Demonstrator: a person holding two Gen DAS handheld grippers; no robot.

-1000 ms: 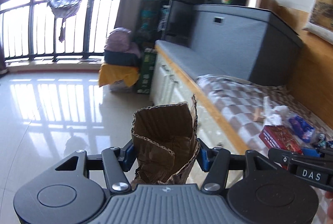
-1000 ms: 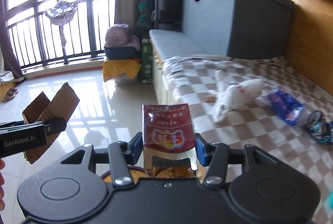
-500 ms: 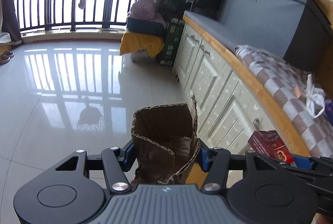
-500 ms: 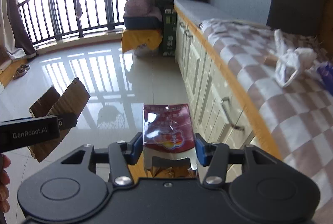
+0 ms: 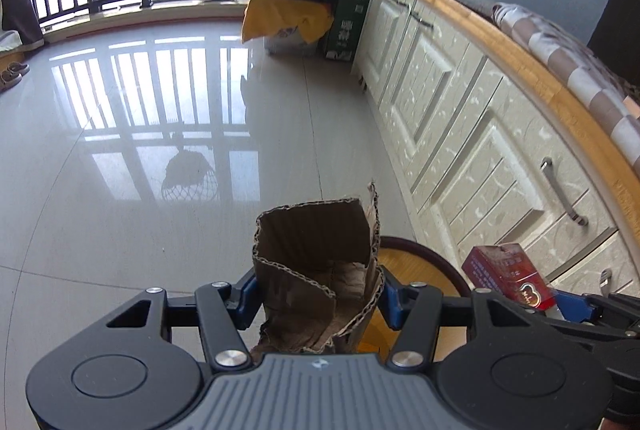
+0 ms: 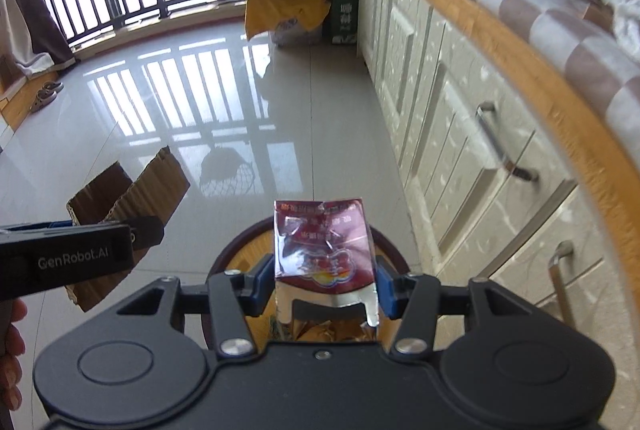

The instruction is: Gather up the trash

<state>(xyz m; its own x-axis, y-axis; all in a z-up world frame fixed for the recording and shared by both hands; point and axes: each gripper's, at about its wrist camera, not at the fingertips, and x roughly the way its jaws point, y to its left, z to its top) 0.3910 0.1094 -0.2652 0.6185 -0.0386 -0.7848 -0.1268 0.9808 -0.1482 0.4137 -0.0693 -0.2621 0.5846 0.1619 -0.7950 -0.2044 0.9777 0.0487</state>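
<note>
The fingers [image 5: 250, 304] of the left gripper [image 5: 318, 304] pinch a torn piece of brown corrugated cardboard [image 5: 316, 270], which stands up between the blue pads. Below and just behind this cardboard, a round bin with a dark rim and a yellow inside [image 5: 420, 262] is on the pale glossy floor [image 5: 120, 170], close to the cream cabinet fronts [image 5: 460, 134]. At the right edge of this left view, the right gripper holds a red crumpled packet [image 5: 508, 276] near the rim of the bin.

In the right view, the fingers [image 6: 260, 286] of the right gripper [image 6: 322, 288] press on the same red crumpled packet [image 6: 324, 242], and its silver lower edge hangs between them. The bin [image 6: 236, 250] shows directly under the packet. The left gripper with the cardboard [image 6: 124, 198] is at the left, beside the bin and not yet over it. On the checked cloth [image 6: 560, 42] above the cabinets, some white crumpled paper [image 6: 620, 14] lies at the far right.

I judge that two pieces are already picked up and are almost at the bin, but neither is dropped. What is left is to release both pieces into the bin, and then to collect the paper from the cloth.
</note>
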